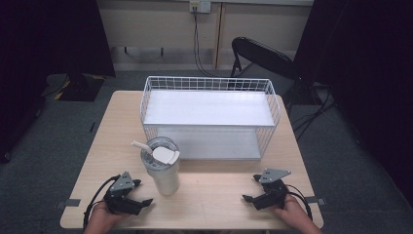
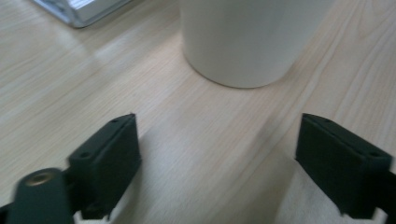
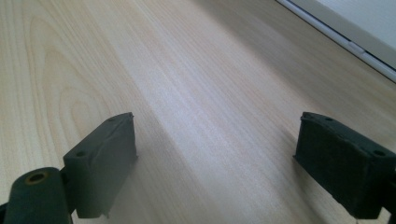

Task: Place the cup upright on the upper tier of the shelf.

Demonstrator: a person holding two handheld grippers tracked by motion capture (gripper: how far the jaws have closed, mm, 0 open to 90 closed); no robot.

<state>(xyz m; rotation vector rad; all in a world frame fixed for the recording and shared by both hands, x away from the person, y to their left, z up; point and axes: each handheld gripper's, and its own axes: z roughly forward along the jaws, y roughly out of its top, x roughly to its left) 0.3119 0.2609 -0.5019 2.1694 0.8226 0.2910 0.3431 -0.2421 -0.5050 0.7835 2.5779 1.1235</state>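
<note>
**Two hand-held grippers idle beside a tumbler**

Two jaws gape wide and empty on the left hand-held gripper (image 1: 139,192), just beside the white tumbler (image 1: 163,168) standing on the worktop (image 1: 219,190). The right hand-held gripper (image 1: 251,188) also gapes, holding nothing.

Black left gripper (image 1: 141,192), grey plates, trailing black cables

One tumbler (image 1: 163,171), one wire basket (image 1: 209,117), one table (image 1: 214,195), two grippers, one chair (image 1: 260,56)

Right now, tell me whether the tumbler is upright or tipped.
Upright: the tumbler stands on its base on the table, lid and straw on top.
</note>
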